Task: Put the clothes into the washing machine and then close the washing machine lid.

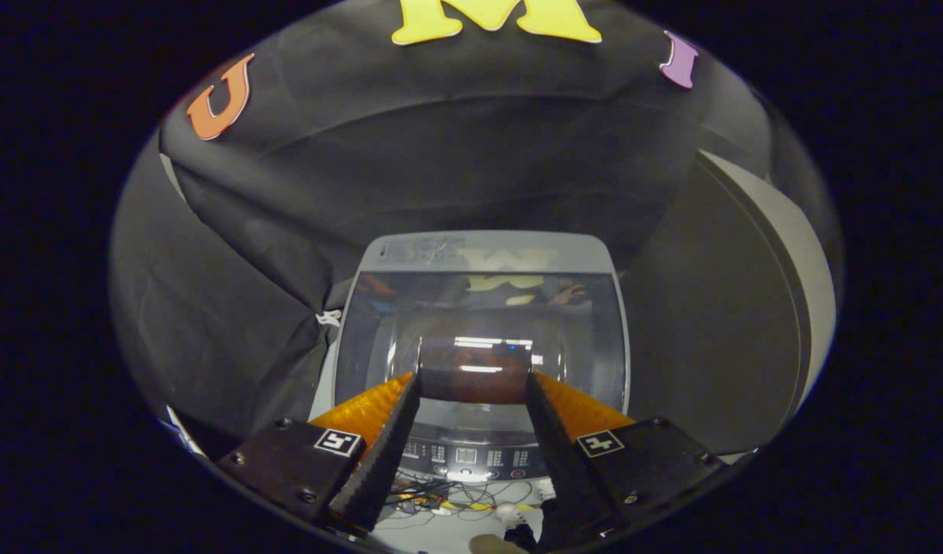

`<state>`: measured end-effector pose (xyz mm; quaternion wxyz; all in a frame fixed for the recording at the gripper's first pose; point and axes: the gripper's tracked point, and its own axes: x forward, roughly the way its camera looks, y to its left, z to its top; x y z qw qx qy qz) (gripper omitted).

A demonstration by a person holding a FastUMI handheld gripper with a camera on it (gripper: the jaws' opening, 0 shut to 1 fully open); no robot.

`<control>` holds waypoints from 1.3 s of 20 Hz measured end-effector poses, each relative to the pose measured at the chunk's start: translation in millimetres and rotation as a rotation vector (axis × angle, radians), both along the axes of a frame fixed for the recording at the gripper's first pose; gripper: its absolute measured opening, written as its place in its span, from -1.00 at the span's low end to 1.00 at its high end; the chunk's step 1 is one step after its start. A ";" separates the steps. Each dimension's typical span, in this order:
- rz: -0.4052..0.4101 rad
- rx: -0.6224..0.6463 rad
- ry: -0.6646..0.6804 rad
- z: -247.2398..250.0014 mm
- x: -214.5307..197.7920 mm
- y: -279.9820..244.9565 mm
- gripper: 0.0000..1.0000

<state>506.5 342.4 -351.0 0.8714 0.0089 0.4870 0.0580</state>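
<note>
The washing machine [483, 338] sits directly ahead of and below the gripper [475, 381], its glass lid [479, 323] lying flat and closed over the drum, reflecting lights. The control panel [471, 455] with its row of buttons shows between the two fingers, nearer than the lid. The gripper's fingers stand spread wide apart — nothing is held between them, and whether the tips touch the lid's near edge cannot be told. Cables [433, 500] lie tangled on the floor below the panel.
</note>
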 end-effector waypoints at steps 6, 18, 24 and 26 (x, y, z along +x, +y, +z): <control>0.000 0.004 -0.048 23.8 -23.6 -13.5 0.75; -0.023 0.049 -0.411 187.4 -162.4 -162.0 0.75; -0.060 0.026 -0.687 290.8 -248.9 -276.8 0.75; -0.070 0.060 -0.780 317.1 -283.3 -311.4 0.93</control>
